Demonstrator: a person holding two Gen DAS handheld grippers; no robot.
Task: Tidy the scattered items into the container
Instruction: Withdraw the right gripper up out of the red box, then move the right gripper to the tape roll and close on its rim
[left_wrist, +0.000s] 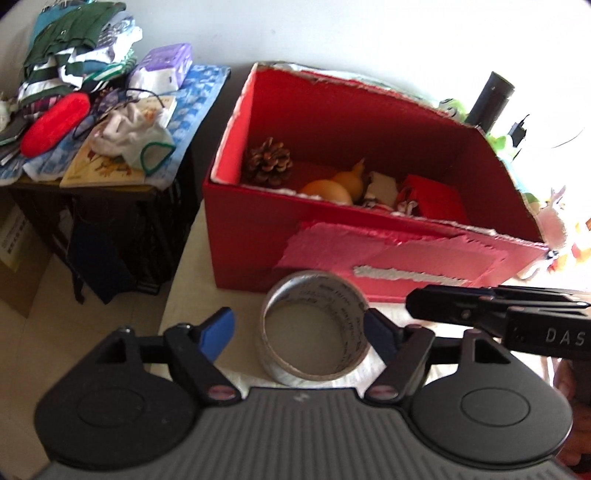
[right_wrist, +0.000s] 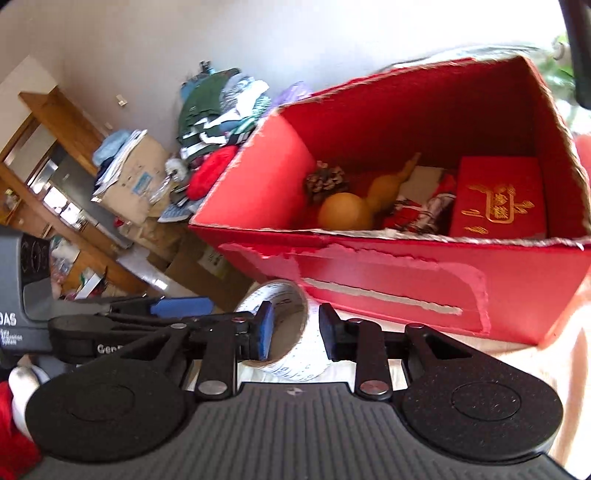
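Only the left wrist view takes in the side stand with its pile of clothes (left_wrist: 79, 48) and a red pouch (left_wrist: 55, 123); only the right wrist view shows the gold print on the red gift box (right_wrist: 498, 197) inside the container.

The roll of tape (left_wrist: 314, 328) stands on the pale surface (left_wrist: 192, 295) near its left edge, just in front of the red cardboard box (left_wrist: 243, 240). The left hand-held gripper (left_wrist: 299, 328) is spread around it: the right pad sits against the roll's outer wall, the left pad stands clear. The right hand-held gripper (right_wrist: 295, 328) straddles the roll's wall, its left finger (right_wrist: 264, 330) inside the ring and the right one outside; whether the pads press the wall I cannot tell.

In the box lie a pine cone (left_wrist: 269, 160), a gourd (right_wrist: 351, 210), and folded cloth (right_wrist: 421, 214). The middle of the box floor is bare. The box's top rim is torn and open.
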